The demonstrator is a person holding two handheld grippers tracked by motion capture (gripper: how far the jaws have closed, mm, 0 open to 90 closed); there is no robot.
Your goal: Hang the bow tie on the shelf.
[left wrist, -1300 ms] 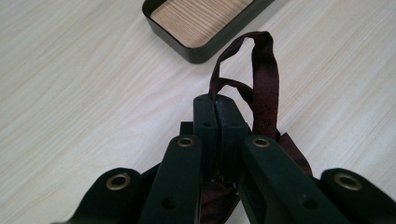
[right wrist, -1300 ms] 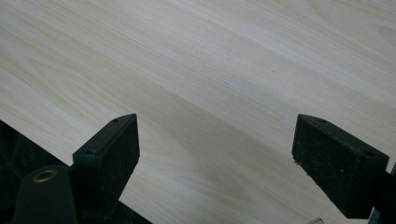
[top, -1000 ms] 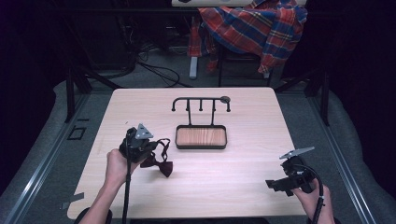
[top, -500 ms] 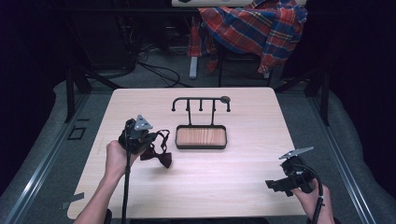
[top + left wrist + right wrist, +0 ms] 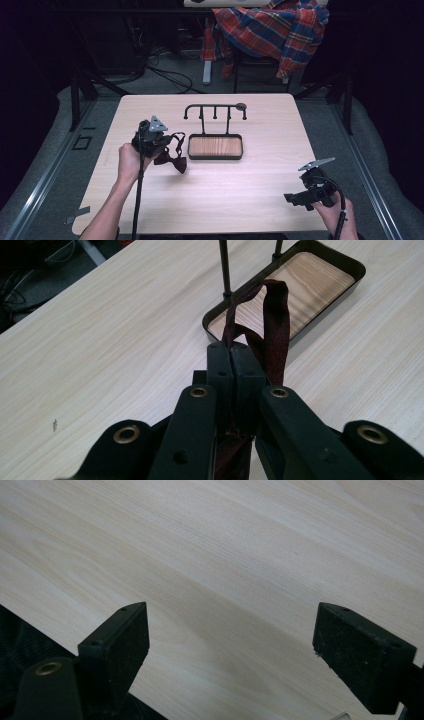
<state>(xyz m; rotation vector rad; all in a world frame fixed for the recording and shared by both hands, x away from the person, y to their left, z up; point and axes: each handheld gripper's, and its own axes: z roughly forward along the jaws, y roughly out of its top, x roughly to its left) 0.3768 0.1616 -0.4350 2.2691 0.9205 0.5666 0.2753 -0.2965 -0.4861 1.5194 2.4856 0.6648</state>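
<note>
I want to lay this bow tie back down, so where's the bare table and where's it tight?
Bare wood runs between the tray and the right gripper, and along the table's far corners. It is tight between the left gripper, shut on the bow tie, and the tray.

One bow tie (image 5: pixel 171 159); one rack tray (image 5: pixel 215 147); two grippers; one plaid shirt (image 5: pixel 272 27); one table (image 5: pixel 240 195).

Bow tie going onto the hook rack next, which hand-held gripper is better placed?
Left. The left hand-held gripper is already shut on the bow tie, beside the rack. The right hand-held gripper is open, at the table's near right corner.
</note>
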